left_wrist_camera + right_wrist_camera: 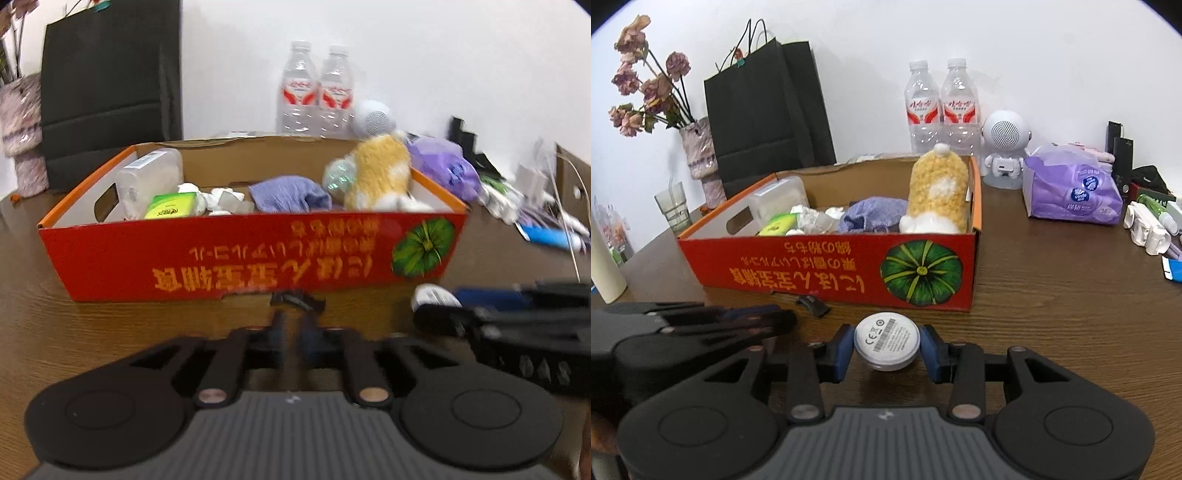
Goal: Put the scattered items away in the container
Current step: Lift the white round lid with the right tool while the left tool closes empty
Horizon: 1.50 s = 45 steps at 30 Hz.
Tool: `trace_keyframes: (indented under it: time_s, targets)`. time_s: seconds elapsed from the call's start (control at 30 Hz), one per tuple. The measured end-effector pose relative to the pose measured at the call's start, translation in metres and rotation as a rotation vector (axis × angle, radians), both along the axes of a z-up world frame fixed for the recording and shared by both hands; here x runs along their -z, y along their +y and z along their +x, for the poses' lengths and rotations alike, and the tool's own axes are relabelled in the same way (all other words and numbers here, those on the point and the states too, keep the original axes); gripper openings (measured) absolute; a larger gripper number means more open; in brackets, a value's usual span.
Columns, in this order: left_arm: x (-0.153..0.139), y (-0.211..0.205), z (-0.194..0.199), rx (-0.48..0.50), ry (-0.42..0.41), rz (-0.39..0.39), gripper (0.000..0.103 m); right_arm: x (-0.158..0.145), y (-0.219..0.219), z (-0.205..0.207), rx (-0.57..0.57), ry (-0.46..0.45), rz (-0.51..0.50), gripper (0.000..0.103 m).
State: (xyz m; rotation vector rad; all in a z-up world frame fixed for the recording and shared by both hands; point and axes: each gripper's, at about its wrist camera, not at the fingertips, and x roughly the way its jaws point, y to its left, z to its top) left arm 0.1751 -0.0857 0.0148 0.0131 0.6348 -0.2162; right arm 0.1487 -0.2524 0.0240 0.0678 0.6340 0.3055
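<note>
- At twelve o'clock from both grippers, the red cardboard box sits on the wooden table, already holding a plush toy; its near wall could catch a low carry.
- The right gripper has its jaws clamped on a white round device, whose smooth curved edge may slip.
- The left gripper has its jaws together, possibly nipping a small black clip; blur prevents certainty.

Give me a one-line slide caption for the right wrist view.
Right hand-held gripper clamps a white round device before the red cardboard box.
</note>
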Motion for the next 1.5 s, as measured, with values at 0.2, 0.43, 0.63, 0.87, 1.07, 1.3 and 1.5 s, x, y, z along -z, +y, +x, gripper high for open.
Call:
trace_keyframes:
  time_s: [0.2,0.43,0.63,0.87,1.07,1.3,1.5]
  targets:
    - [0.006,-0.021,0.021,0.004,0.013,0.076,0.068,-0.001,-0.008,0.002,0.02,-0.001,0.013,0.039]
    - [0.008,-0.019,0.019,0.004,-0.007,0.086,0.023,0.009,-0.009,0.007,0.029,0.042,0.007,0.039]
    - [0.006,-0.014,-0.009,-0.004,-0.02,0.086,0.016,0.012,-0.003,0.006,0.016,0.05,-0.009,0.039]
    - [-0.001,0.011,-0.06,-0.003,-0.028,0.051,0.012,0.01,0.008,0.0,-0.026,0.036,-0.028,0.039]
    - [-0.01,0.034,-0.105,-0.054,-0.054,0.029,0.011,0.006,0.027,-0.024,-0.041,0.004,-0.054,0.039]
    - [-0.028,0.051,-0.16,-0.066,-0.142,0.041,0.011,-0.009,0.038,-0.118,-0.014,-0.106,-0.025,0.039]
    - [-0.037,0.055,-0.212,-0.037,-0.204,0.014,0.011,-0.011,0.041,-0.184,0.011,-0.112,0.036,0.039]
